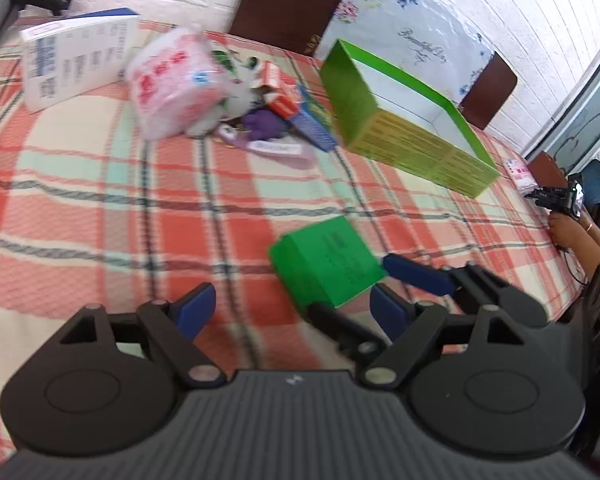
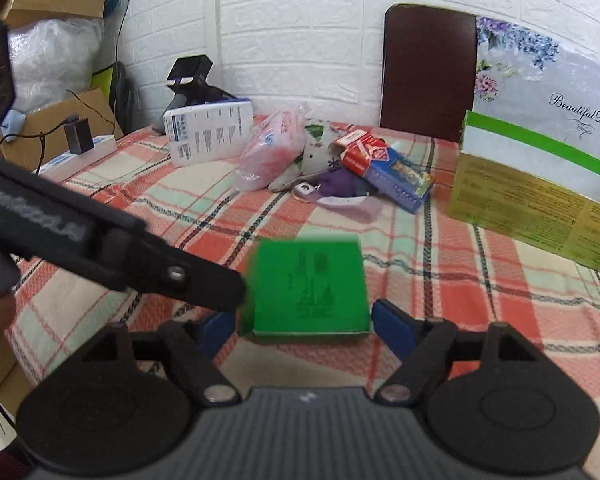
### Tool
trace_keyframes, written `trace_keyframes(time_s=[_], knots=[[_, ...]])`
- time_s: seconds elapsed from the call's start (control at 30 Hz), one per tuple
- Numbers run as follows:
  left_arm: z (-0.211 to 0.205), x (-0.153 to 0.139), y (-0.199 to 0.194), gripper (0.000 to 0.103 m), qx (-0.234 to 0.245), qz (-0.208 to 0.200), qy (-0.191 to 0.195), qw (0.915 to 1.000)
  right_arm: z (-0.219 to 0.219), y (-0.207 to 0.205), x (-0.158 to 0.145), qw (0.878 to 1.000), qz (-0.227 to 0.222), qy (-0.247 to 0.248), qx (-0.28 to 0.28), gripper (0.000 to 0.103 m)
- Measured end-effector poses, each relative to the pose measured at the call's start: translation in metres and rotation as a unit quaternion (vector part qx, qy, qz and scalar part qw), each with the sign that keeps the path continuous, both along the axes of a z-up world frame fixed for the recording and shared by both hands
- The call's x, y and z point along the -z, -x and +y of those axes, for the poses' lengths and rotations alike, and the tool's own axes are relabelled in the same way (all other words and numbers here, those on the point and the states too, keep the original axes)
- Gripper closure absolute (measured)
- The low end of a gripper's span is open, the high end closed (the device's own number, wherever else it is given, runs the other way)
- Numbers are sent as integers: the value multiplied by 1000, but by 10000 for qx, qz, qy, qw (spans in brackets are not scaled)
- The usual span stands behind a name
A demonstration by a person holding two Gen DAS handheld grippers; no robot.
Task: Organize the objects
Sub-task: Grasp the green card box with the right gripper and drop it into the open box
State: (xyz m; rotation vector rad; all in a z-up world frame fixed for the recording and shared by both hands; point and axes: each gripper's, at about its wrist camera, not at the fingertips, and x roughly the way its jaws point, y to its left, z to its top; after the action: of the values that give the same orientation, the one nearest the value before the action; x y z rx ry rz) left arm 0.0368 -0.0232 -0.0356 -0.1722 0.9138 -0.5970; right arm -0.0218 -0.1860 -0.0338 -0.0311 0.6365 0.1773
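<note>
Right up close in the left wrist view, my left fingers [image 1: 296, 312] are spread wide with nothing between them, hanging over the plaid surface [image 1: 80, 208]. Just ahead to the right sits the small green box [image 1: 325, 264], with my right fingers [image 1: 399, 292] straddling its near corner. Further back there's the big open green carton [image 1: 411, 120] and a messy pile: pink plastic bag [image 1: 172, 84], red carton [image 1: 278, 90], blue box [image 1: 313, 130].

Switching to the right wrist view, my right fingers [image 2: 303, 328] are spread either side of the small green box [image 2: 309, 286], pads not quite pressing as far as I can tell. One left finger [image 2: 204, 280] pokes in at its left edge. Looks like light, stiff cardboard, probably crushable, so I'd squeeze gently across the two side walls, low down.
</note>
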Motion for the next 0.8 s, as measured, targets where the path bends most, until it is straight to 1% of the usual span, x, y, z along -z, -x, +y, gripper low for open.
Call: trace_keyframes(time_s=[0.13,0.17,0.2,0.23,0.3,0.33,0.37,0.4,0.43,0.5,0.6,0.7,0.8], knots=[[-13,-3,-3,25,-58,79,-182,9998,-3,-2,4,9999,-36,-118,-52,20],[-19,-2,-9,28,-76,168,-220,9996,-4,-2,5,9999,-35,-158,-43,15],[-23,0,-13,33,-61,274,-227,9993,-5,-2,7,9998,-39,-196,-24,13],[-25,3,-17,35,-43,400,-200,9990,-7,-3,9,9997,-32,-238,-11,13],[-34,7,-25,46,50,614,-65,9981,-8,-5,14,9996,25,-292,41,14],[-40,11,-29,49,130,700,-9,9975,-8,-7,18,9995,98,-306,37,17],[-45,14,-32,54,113,684,-69,9976,-8,-9,21,9995,112,-275,49,27],[-49,13,-33,56,88,623,-63,9980,-8,-7,21,9998,48,-202,34,41],[-52,9,-34,56,92,632,-39,9980,-10,-6,18,9999,-12,-157,58,41],[-65,-7,-37,57,232,455,-10,9987,-20,-3,10,9993,-282,-164,178,41],[-96,-37,-46,57,514,-14,-2,9987,-42,-5,-9,9951,-838,-94,508,41],[-140,-62,-67,56,794,-397,-54,9960,-74,-18,-24,9883,-1240,-45,888,41],[-186,-78,-89,57,1132,-650,56,9914,-111,-31,-34,9784,-1562,114,1350,41]])
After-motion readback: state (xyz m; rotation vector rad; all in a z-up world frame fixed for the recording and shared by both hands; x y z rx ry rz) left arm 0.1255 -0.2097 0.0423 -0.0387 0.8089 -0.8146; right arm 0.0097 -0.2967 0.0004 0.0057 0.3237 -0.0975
